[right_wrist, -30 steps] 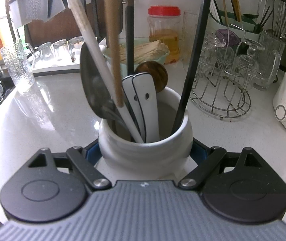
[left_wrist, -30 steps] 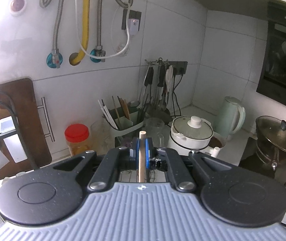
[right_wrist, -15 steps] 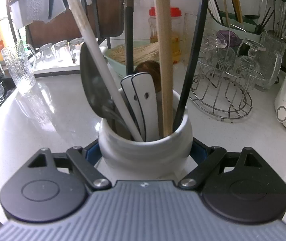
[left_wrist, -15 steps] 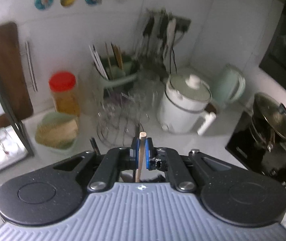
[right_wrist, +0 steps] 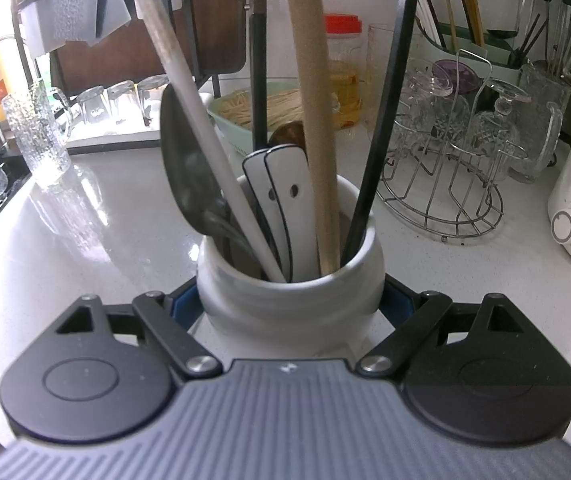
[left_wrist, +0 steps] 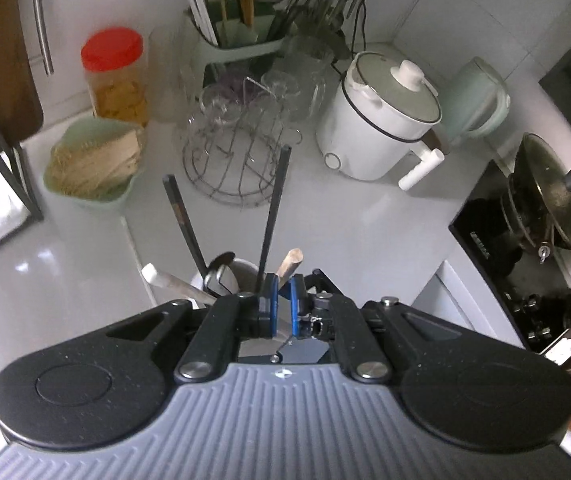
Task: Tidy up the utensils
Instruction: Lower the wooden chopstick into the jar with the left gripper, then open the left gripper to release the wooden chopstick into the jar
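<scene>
A white ceramic jar [right_wrist: 285, 296] stands on the pale counter, and my right gripper [right_wrist: 290, 308] is shut on its sides. Inside it are a metal spoon [right_wrist: 189, 168], two white ceramic spoons [right_wrist: 285, 200], black chopsticks [right_wrist: 385, 100] and a pale handle [right_wrist: 189, 80]. A long wooden stick [right_wrist: 313, 120] stands in the jar as well. My left gripper [left_wrist: 282, 304] hovers above the jar rim [left_wrist: 245, 266], shut on the stick's top end [left_wrist: 291, 262], which leans to the right. The black chopsticks [left_wrist: 271, 208] rise just ahead of it.
A wire rack with glasses [left_wrist: 237, 160] stands behind the jar. A white cooker [left_wrist: 381, 120] is to its right, a green basket of sticks [left_wrist: 93, 164] and a red-lidded jar [left_wrist: 115, 76] to its left. A hob with a lidded pan [left_wrist: 545, 192] is far right. A glass tumbler [right_wrist: 39, 140] is at left.
My left gripper has tipped downward and sunk, carrying the wooden stick into the jar beside the right chopstick. The right gripper and the jar have stayed still.
</scene>
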`<state>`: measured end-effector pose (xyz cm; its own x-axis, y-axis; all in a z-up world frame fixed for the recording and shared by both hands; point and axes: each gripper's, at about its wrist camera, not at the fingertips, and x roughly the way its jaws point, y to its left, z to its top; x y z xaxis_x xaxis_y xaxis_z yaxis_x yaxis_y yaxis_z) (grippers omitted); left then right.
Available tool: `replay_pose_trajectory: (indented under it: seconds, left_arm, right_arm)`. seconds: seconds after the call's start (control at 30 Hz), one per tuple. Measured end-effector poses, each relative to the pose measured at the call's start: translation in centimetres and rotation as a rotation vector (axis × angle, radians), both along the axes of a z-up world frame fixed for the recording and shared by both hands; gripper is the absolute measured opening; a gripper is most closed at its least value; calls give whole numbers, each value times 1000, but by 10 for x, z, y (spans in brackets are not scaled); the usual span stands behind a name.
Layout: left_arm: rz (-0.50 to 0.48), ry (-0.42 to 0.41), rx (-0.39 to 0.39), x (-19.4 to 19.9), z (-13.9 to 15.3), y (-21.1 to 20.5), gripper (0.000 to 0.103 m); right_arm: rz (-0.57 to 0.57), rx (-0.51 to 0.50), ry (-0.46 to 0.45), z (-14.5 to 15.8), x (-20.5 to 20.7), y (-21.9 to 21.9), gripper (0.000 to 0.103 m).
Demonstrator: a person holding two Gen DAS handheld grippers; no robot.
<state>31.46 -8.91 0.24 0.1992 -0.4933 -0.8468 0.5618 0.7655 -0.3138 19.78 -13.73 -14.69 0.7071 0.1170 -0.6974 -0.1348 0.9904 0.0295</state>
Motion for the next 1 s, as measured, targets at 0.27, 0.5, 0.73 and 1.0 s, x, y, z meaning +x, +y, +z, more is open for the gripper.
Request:
replay_pose_trajectory:
  seconds: [0.27,0.5,0.73,1.0]
  left_arm:
    - [4,-76,-24,-11,11,4,9]
    - [68,-185,-67,-22,25,26,42]
    - [153,-263,-127,-39,35,54,50]
    - [277,-296,-149,-48,29,92,65]
  right_arm:
    - [1,-2,-13,-1,-2,0,91]
    - [1,-2,-23,-1,-3,0,91]
    - [-20,-2,-6,0,0,1,91]
    - [-23,-6,17,1,3,2,91]
